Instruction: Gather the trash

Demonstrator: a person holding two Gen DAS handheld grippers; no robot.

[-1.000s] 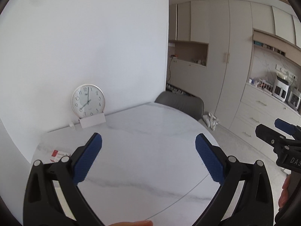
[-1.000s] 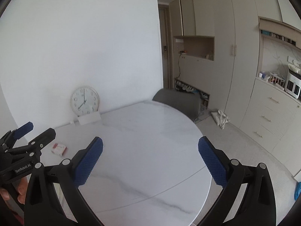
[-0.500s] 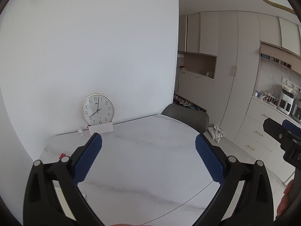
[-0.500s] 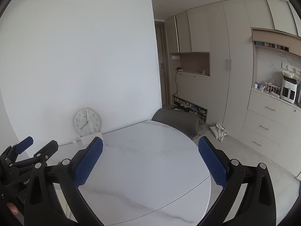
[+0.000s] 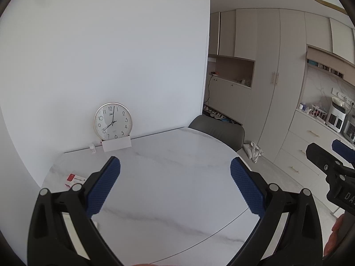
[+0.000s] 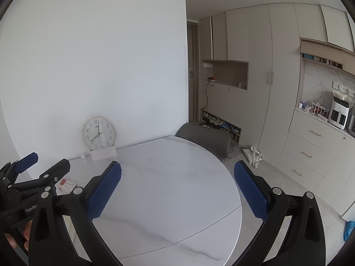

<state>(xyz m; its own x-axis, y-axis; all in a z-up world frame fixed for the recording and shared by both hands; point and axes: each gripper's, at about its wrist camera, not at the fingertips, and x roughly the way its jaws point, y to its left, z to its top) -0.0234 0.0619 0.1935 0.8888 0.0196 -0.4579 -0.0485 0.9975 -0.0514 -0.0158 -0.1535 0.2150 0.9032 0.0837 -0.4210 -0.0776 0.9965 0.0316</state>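
Note:
A small red-and-white box lies on the left part of the white marble table; it also shows in the right wrist view. My left gripper is open and empty, held above the table. My right gripper is open and empty, also above the table. The left gripper shows at the left edge of the right wrist view, near the box. The right gripper's tips show at the right edge of the left wrist view.
A round wall clock leans on the wall behind a white card, with a tiny bottle beside it. A grey chair stands at the table's far side. Cabinets and a counter with appliances line the right.
Both grippers have risen and tilted up, so more wall and room show and the table sits lower. The red-and-white box is in clearer view. Both jaws stay open.

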